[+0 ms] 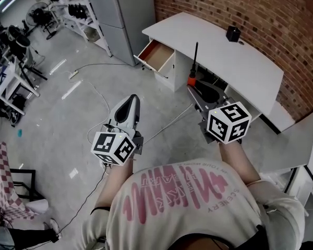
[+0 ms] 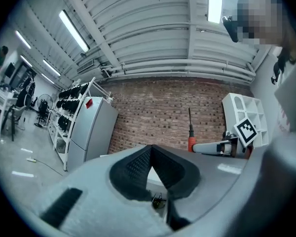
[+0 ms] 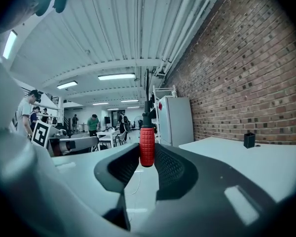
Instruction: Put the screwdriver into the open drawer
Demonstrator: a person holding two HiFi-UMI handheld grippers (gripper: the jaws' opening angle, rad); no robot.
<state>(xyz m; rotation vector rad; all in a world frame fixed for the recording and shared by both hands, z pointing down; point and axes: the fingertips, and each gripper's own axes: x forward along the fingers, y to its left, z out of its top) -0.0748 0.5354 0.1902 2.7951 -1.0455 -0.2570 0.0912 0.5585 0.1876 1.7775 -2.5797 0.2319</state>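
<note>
Polished grey concrete floor (image 1: 57,119) is filling the left half of the head view, and a red brick wall (image 1: 261,14) is closing off the upper right. A smooth white counter (image 1: 250,66) with a rounded end is standing against that wall. Its open drawer (image 1: 157,55), rectangular and wood-lined, is projecting at upper centre beside a grey metal cabinet (image 1: 120,14). At centre right, the right gripper (image 1: 193,90) is pinching the screwdriver (image 1: 191,79) by its ribbed red handle. The black shaft is pointing up the frame, below and right of the drawer and apart from it. At lower centre, the left gripper (image 1: 131,104) is keeping its textured black pads (image 2: 135,169) pressed together on nothing.
</note>
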